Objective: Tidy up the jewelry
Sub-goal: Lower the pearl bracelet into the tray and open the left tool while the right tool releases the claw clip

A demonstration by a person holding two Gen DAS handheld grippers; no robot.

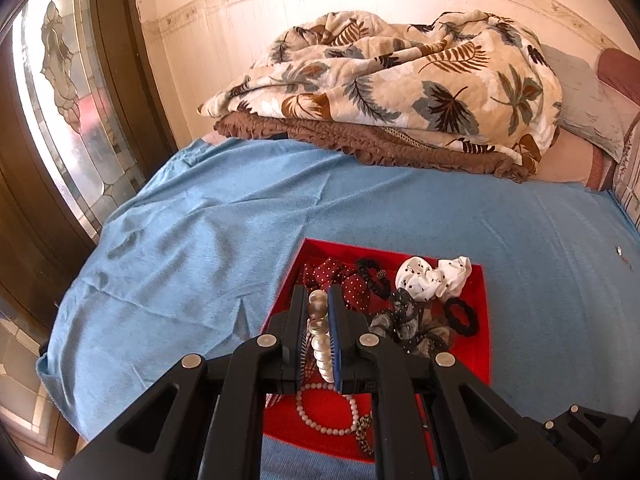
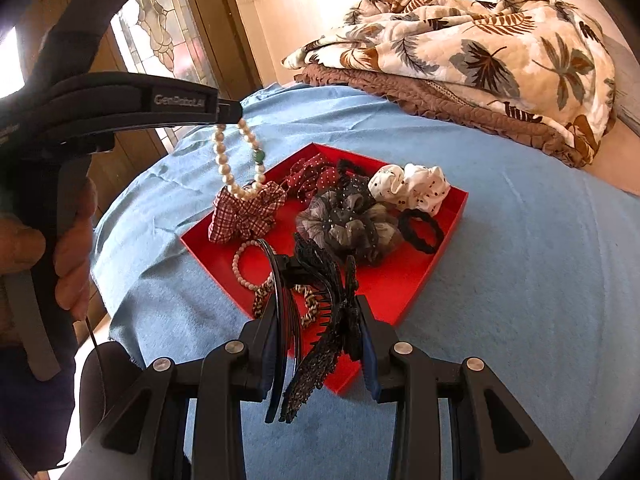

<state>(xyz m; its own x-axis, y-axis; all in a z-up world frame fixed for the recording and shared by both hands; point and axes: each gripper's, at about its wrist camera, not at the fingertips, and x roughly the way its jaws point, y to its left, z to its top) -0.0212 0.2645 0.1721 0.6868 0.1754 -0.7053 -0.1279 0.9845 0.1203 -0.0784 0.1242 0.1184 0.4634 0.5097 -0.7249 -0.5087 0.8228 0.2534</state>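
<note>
A red tray [image 1: 478, 344] [image 2: 404, 292] lies on the blue bedspread and holds scrunchies, bracelets and bows. My left gripper [image 1: 318, 292] [image 2: 230, 114] is shut on a pearl necklace [image 1: 322, 344] [image 2: 222, 160] and holds it above the tray's left side. The necklace hangs down onto a red checked bow [image 2: 244, 212]. My right gripper [image 2: 316, 312] is shut on a black lace hair comb clip [image 2: 320, 320] at the tray's near corner. A pink bead bracelet [image 1: 326, 410] [image 2: 242, 264] lies in the tray.
In the tray lie a white dotted scrunchie [image 1: 432, 278] [image 2: 408, 188], a grey sheer scrunchie [image 2: 348, 220], a black hair tie [image 1: 462, 316] [image 2: 420, 226] and a red dotted bow [image 1: 340, 278]. A leaf-print blanket [image 1: 400, 80] is piled at the bed's far end. A glass door [image 1: 60, 120] stands left.
</note>
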